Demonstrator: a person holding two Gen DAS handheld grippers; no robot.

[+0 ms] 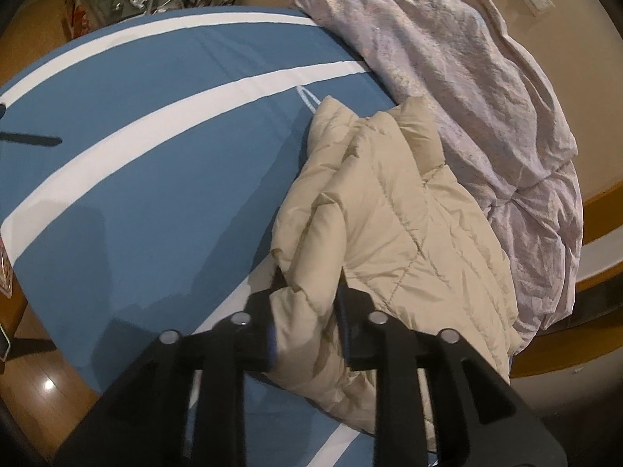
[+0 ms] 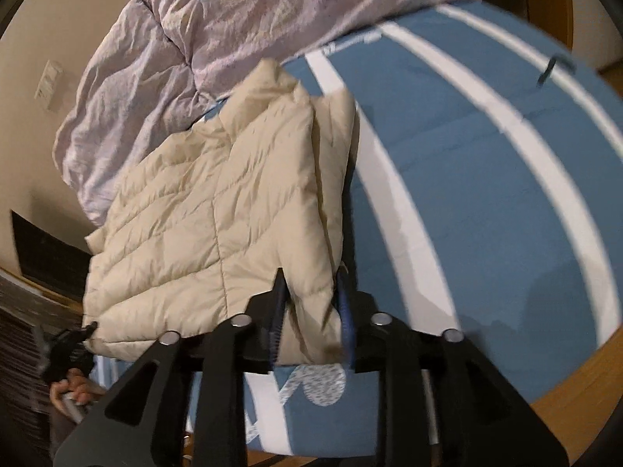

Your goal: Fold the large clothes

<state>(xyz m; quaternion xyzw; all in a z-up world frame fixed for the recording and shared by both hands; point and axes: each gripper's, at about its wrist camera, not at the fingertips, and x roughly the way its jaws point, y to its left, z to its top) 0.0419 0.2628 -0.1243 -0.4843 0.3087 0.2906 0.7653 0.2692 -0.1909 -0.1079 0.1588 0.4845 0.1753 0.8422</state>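
bedding first: a bed (image 1: 155, 148) with a blue cover and white stripes carries everything, and a crumpled pale lilac duvet (image 1: 467, 78) is heaped along its wall-side edge. just beside the duvet lies the task's thing, a cream quilted puffer jacket (image 1: 389, 225), already doubled into a long bundle whose long axis runs alongside the duvet, away from both cameras toward the far edge of the bed. each claw meets it at the near end. the left claw (image 1: 307, 303) has a puffy fold between its jaws, jaws narrow, though whether the pads press or merely flank the fabric i cannot tell. the right claw (image 2: 311, 303) likewise straddles the jacket's near corner (image 2: 307, 311), and its grip is equally unclear. both hands look equally near, so the next fold likely carries this near end along the axis toward the far end.
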